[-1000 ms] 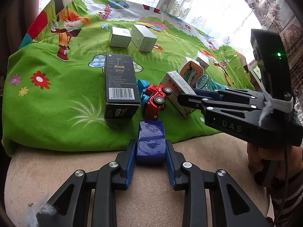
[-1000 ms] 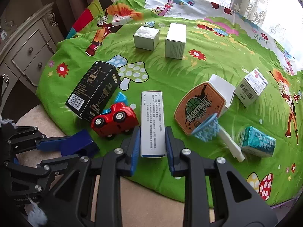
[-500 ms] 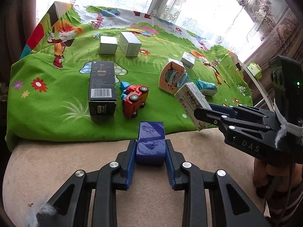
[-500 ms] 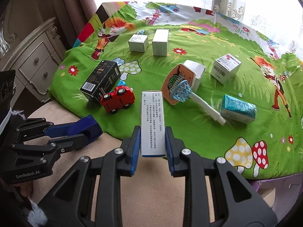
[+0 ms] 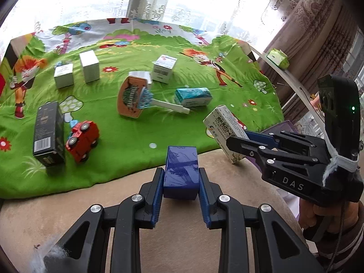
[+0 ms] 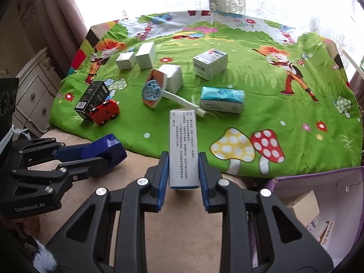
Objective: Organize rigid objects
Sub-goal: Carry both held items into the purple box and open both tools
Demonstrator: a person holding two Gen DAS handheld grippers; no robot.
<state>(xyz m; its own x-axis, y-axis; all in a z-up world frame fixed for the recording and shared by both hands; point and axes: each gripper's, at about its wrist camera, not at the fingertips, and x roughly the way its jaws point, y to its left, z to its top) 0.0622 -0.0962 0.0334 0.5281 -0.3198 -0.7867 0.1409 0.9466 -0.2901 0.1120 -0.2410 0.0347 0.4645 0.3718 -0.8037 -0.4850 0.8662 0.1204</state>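
Note:
My left gripper [image 5: 181,177] is shut on a dark blue box [image 5: 180,170], held over the beige cushion near the green cartoon blanket's [image 5: 141,132] front edge. My right gripper [image 6: 183,170] is shut on a long white printed box [image 6: 183,147]; in the left wrist view that white box [image 5: 224,128] and the right gripper [image 5: 241,145] show at the right. The left gripper [image 6: 109,150] with the blue box [image 6: 107,145] appears at the left of the right wrist view. On the blanket lie a red toy car [image 5: 83,140], a black box [image 5: 47,134], a toy basketball hoop [image 5: 134,97] and a teal box [image 5: 193,96].
Several white boxes [image 5: 88,68] stand farther back on the blanket. A purple-edged open carton [image 6: 318,207] holding small boxes sits at the lower right of the right wrist view. A pale dresser [image 6: 34,91] stands at the left. Window curtains close the far side.
Both grippers, each still shut on its box, have swung to the right and slightly up, away from the blanket's toys. The purple-edged carton has come into the right wrist view.

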